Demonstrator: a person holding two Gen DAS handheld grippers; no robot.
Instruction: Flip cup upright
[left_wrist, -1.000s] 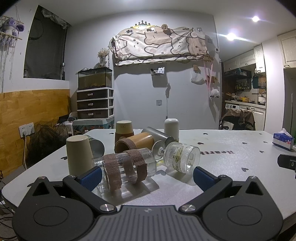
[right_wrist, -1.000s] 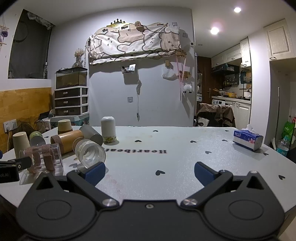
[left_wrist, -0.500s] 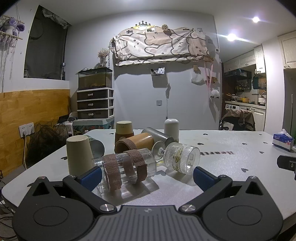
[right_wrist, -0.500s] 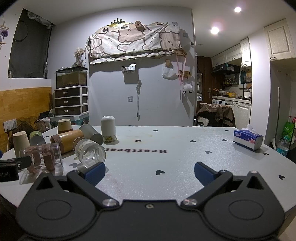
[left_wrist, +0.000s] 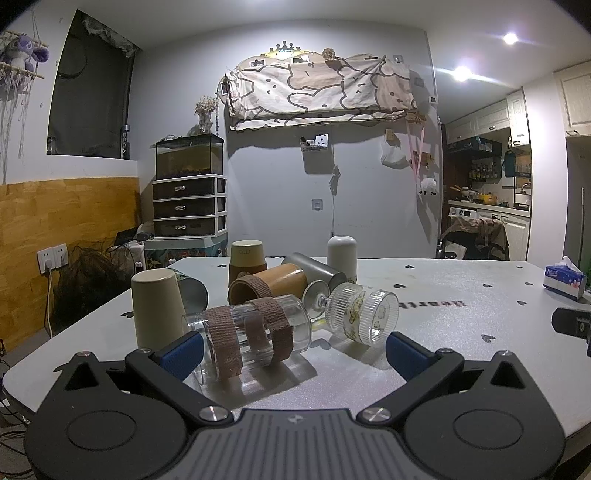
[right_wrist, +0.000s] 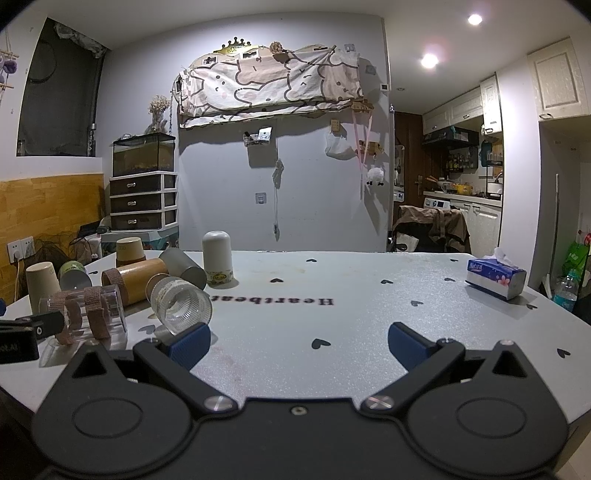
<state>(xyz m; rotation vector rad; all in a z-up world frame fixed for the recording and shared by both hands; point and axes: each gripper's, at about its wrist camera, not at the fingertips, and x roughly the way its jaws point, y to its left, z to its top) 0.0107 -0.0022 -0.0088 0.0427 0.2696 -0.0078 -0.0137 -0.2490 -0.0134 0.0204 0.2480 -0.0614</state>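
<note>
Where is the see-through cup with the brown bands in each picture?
Left wrist view: the clear cup with brown bands lies on its side low in the middle, just ahead of the left gripper, whose jaws are open.
Right wrist view: it lies at the far left edge, well left of the right gripper.
Shared landmark: the ribbed glass lying right beside it.

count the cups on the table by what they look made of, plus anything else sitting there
Clear glass: 2, banded glass and ribbed goblet
Paper-like: 2, beige cup, brown cup
Bamboo-look: 1
Grey metal-look: 2
White tumbler: 1
Tissue box: 1
Total: 9
</note>
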